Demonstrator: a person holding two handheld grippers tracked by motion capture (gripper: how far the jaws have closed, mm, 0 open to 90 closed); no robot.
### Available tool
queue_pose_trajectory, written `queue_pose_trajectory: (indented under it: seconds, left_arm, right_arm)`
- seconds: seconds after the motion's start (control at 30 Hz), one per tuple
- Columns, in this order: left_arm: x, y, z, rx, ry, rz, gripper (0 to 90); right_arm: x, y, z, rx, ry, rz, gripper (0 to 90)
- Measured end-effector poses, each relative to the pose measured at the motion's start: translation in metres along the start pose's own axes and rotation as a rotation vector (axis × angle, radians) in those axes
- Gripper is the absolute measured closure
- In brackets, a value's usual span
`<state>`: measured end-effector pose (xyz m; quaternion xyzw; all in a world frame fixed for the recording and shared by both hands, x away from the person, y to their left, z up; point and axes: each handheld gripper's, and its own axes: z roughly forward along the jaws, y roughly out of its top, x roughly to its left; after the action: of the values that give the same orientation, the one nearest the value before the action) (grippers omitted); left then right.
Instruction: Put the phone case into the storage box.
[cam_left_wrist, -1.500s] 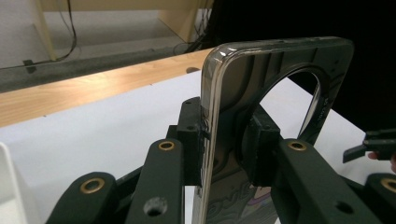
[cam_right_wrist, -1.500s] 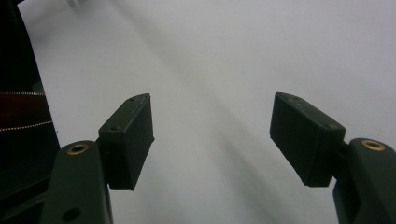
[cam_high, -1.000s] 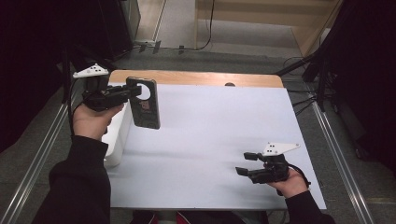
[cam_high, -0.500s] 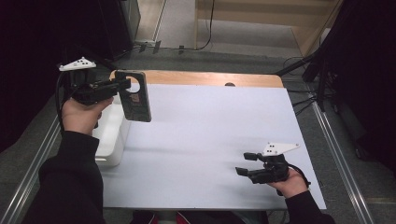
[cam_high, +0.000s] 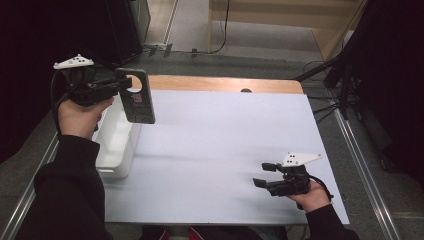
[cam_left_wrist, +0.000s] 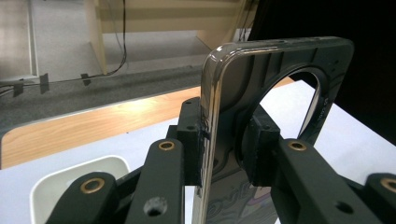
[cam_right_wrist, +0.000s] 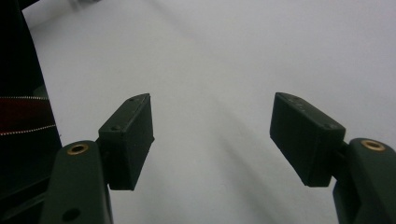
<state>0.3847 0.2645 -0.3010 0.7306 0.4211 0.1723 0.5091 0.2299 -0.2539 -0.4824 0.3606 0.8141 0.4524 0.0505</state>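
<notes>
The left tongs are clamped on a dark phone case near its upper end, beside the round camera cut-out. They hold it in the air above the table's far left corner, the case hanging roughly upright with its lower end over the white bin at the left edge. In the left gripper view the pads press both faces of the case. The right tongs rest near the table's near right corner, spread wide with nothing between them.
</notes>
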Motion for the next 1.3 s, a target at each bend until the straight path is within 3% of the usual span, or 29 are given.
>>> queue_pose_trajectory:
  seconds: [0.5, 0.6, 1.0, 1.3]
  left_arm:
    - [0.018, 0.007, 0.005, -0.013, 0.018, -0.014, 71.5]
    - [0.021, 0.010, 0.007, -0.007, 0.036, 0.000, 71.4]
    - [0.039, 0.016, 0.014, -0.013, 0.065, -0.010, 71.5]
    - [0.043, 0.019, 0.020, -0.008, 0.076, 0.002, 71.5]
  right_arm:
    - [0.000, -0.003, 0.000, 0.004, -0.003, 0.006, 29.2]
    - [0.000, -0.004, -0.001, 0.006, -0.004, 0.011, 29.2]
    - [0.001, -0.005, -0.002, 0.005, -0.008, 0.007, 29.2]
    - [0.001, -0.005, -0.001, 0.009, -0.007, 0.008, 29.2]
